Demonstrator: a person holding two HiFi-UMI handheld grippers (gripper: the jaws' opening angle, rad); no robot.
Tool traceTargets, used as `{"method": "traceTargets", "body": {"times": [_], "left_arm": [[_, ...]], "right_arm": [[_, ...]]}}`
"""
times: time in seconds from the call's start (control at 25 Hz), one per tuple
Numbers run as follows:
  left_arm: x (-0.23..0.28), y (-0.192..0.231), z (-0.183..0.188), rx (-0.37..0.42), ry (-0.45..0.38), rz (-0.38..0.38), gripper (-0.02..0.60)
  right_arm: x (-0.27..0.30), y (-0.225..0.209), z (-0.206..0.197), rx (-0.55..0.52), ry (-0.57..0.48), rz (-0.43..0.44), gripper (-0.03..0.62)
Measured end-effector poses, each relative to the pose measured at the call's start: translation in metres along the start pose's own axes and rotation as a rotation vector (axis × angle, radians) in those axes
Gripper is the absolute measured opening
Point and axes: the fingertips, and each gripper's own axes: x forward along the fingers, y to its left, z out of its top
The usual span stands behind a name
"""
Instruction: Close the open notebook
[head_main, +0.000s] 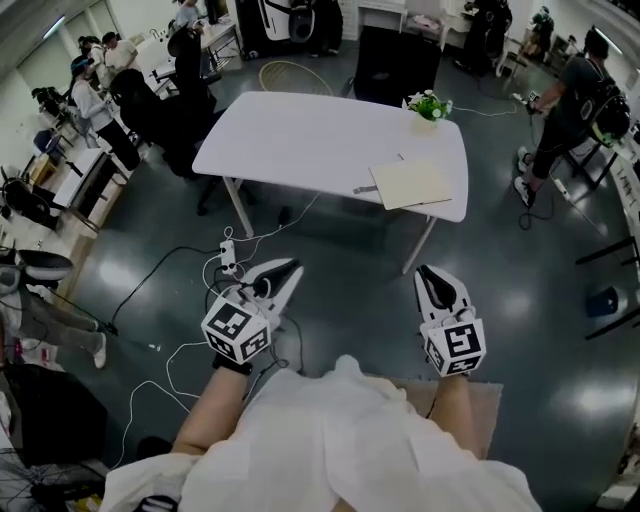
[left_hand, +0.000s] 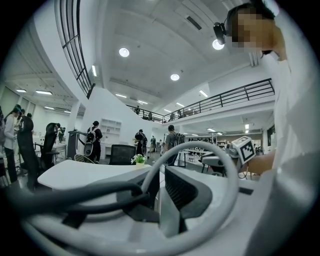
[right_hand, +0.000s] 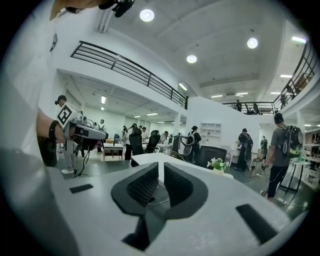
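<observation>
The notebook (head_main: 412, 184) lies on the white table (head_main: 300, 135) near its front right corner, showing a cream face with a dark strip at its left edge. Both grippers hang in the air well short of the table, close to the person's body. My left gripper (head_main: 292, 268) points at the table's front, jaws together with nothing in them. My right gripper (head_main: 430, 272) is level with it to the right, jaws drawn to a thin slit and holding nothing. In the left gripper view (left_hand: 161, 167) and the right gripper view (right_hand: 161, 165) the table is far off; I cannot make out the notebook there.
A small potted plant (head_main: 430, 105) stands at the table's far right corner. A black chair (head_main: 395, 62) sits behind the table. A power strip (head_main: 228, 255) and cables trail over the floor in front of the table's left leg. People stand at desks left and right (head_main: 580, 100).
</observation>
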Motion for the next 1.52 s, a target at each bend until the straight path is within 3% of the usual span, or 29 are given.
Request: {"method": "traceTargets", "body": {"times": [0.28, 0.56, 0.84, 1.2, 1.52], "left_arm": [[-0.003, 0.026, -0.001, -0.008, -0.007, 0.041, 0.031], [0.034, 0.041, 0.001, -0.031, 0.001, 0.033, 0.031], [0.114, 0.065, 0.002, -0.033, 0.032, 0.028, 0.031], [0.226, 0.11, 0.021, -0.014, 0.08, 0.023, 0.031], [0.297, 0.133, 0.034, -0.012, 0.078, 0.034, 0.031]], "right_arm": [[0.017, -0.003, -0.003, -0.071, 0.022, 0.003, 0.049], [0.047, -0.036, -0.021, -0.11, 0.076, 0.012, 0.072], [0.113, -0.086, -0.056, -0.184, 0.138, 0.054, 0.087], [0.206, -0.142, -0.094, -0.435, 0.24, 0.176, 0.1], [0.256, -0.176, -0.123, -0.536, 0.283, 0.304, 0.118]]}}
